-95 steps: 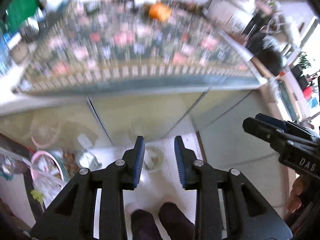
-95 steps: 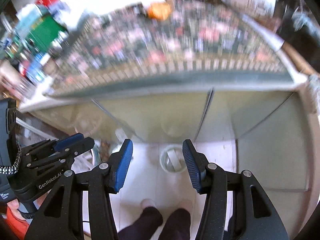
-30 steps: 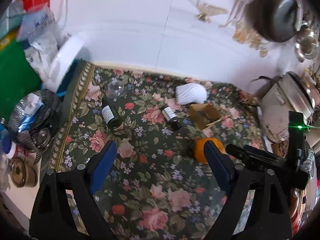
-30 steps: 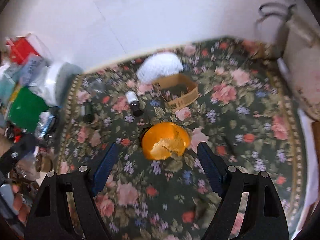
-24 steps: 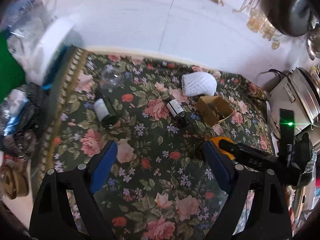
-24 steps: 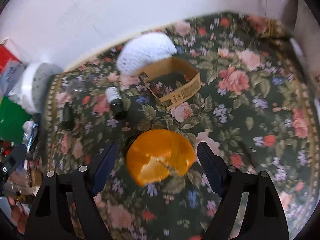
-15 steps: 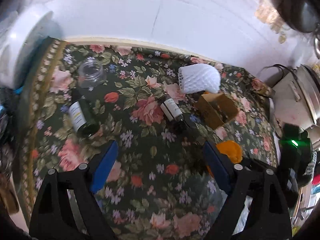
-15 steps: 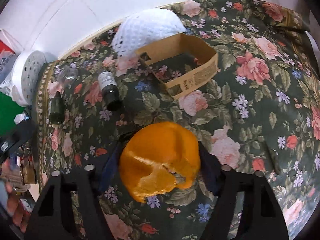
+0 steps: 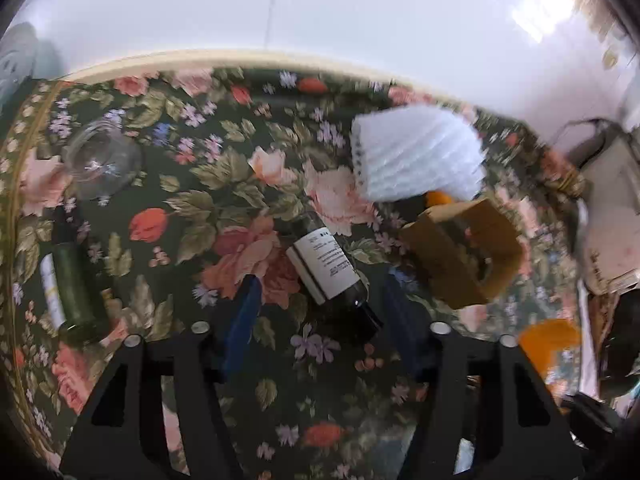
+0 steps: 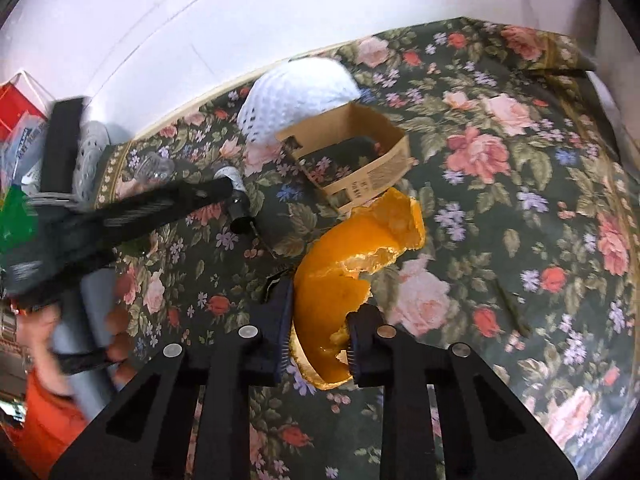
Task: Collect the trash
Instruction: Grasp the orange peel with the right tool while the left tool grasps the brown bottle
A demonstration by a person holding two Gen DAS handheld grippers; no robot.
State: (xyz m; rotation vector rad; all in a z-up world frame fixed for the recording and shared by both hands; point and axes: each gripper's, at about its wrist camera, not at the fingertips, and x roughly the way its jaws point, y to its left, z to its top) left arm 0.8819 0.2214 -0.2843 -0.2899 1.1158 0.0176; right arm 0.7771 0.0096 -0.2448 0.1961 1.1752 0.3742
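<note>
A dark bottle with a white label (image 9: 328, 272) lies on the floral tablecloth (image 9: 224, 184). My left gripper (image 9: 322, 320) hovers over it with its jaws closing. The bottle sits between the blue pads (image 9: 244, 320), which stand clear of it. The orange peel (image 10: 360, 240) rests on the cloth just in front of the cardboard box (image 10: 360, 160). My right gripper (image 10: 318, 332) is closing on the peel's near edge, and both pads press on it. The right wrist view also shows the left gripper (image 10: 236, 200), blurred, held by a hand (image 10: 116, 344).
A white foam net (image 9: 416, 156) lies behind the open cardboard box (image 9: 460, 248). A clear glass jar (image 9: 100, 160) and a green bottle (image 9: 72, 292) lie at the cloth's left. A white wall (image 9: 320, 12) runs along the back, and an appliance (image 9: 608, 232) stands at the right.
The left gripper came down and forward over the labelled bottle, and its jaws narrowed. The right gripper sank onto the orange peel and closed on its edge.
</note>
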